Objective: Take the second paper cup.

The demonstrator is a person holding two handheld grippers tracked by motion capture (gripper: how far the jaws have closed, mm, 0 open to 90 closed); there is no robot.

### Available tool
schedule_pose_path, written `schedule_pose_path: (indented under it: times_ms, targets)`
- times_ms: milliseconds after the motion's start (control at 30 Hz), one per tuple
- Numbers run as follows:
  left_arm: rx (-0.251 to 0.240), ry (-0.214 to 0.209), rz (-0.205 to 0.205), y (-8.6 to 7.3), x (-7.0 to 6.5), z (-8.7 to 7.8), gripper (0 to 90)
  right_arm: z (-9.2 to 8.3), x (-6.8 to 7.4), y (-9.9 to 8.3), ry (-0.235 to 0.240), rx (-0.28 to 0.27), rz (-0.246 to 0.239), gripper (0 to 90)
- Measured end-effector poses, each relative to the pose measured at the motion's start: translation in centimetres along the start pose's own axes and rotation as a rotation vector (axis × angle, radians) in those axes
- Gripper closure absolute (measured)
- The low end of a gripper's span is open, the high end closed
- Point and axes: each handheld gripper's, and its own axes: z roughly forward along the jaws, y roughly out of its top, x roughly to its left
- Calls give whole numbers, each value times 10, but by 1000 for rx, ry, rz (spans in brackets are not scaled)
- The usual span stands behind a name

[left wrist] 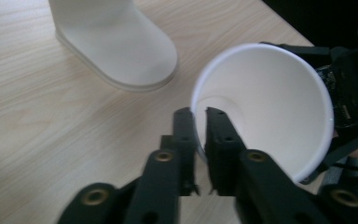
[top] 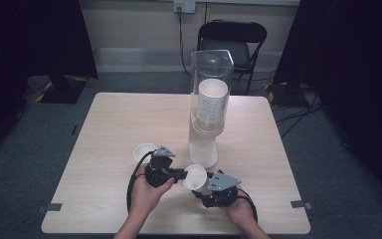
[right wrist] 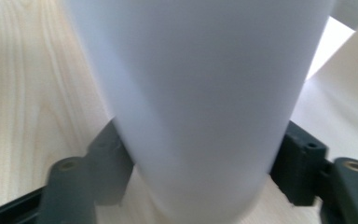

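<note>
Hand-over of a paper cup (top: 195,177) from one gripper to the other, by the look of it, low over the near part of the table (top: 114,124).

Farthest left, at about 10 o'clock from the left gripper (top: 183,174): a second loose cup (top: 144,151), upright on the wood, nothing visible inside.

Left gripper: jaws almost together, pinching the held cup's rim, one jaw inside the mouth and one outside.

Held cup: tipped on its side between the two grippers, mouth toward 9 o'clock, empty.

Right gripper (top: 206,185): at 3 o'clock from the cup, jaws partly open on either side of the cup's body and close against it; cannot tell whether pressing.

At 12 o'clock from the held cup: a clear dispenser tower (top: 210,104) on a white base, holding a stack of nested cups (top: 213,102).

Next, probably: right jaws clear of the wall before any pull, with the rim pinch kept gentle enough not to crease the paper.
</note>
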Motion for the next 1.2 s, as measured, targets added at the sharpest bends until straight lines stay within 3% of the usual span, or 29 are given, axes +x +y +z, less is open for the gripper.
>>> schedule_pose_path:
  times_ms: [67, 167, 233, 500, 567, 633, 700, 800, 900, 1067, 1200]
  targets:
    - [22, 42, 14, 1, 0, -2, 877, 4, -2, 0, 42, 22, 21, 198]
    - [47, 55, 16, 0, 5, -4, 878, 2, -6, -4, 22, 26, 10, 164]
    - [71, 70, 1, -1, 9, -5, 879, -2, -13, -8, 18, 27, 57, 161]
    - [63, 94, -33, 1, 14, -3, 868, -25, -41, -21, -64, 5, 174, 156]
    - [4, 96, -25, 1, 15, -3, 774, -29, -48, -26, -79, 8, 211, 150]
    - [-69, 90, -1, 0, 14, -4, 580, -32, -53, -32, -110, 30, 235, 147]
    - [-95, 48, -4, -1, 12, -9, 492, -34, -58, -36, -129, 67, 255, 140]
    - [-103, 40, 17, -4, 10, -20, 356, -40, -65, -44, -131, 93, 290, 139]
    - [-104, 50, 105, -14, 9, -34, 289, -48, -71, -50, -136, 112, 315, 140]
    - [-76, 38, 137, -48, 19, -50, 225, -60, -72, -57, -153, 163, 297, 140]
    - [-42, 52, 92, -84, 36, -48, 209, -65, -71, -63, -159, 201, 288, 139]
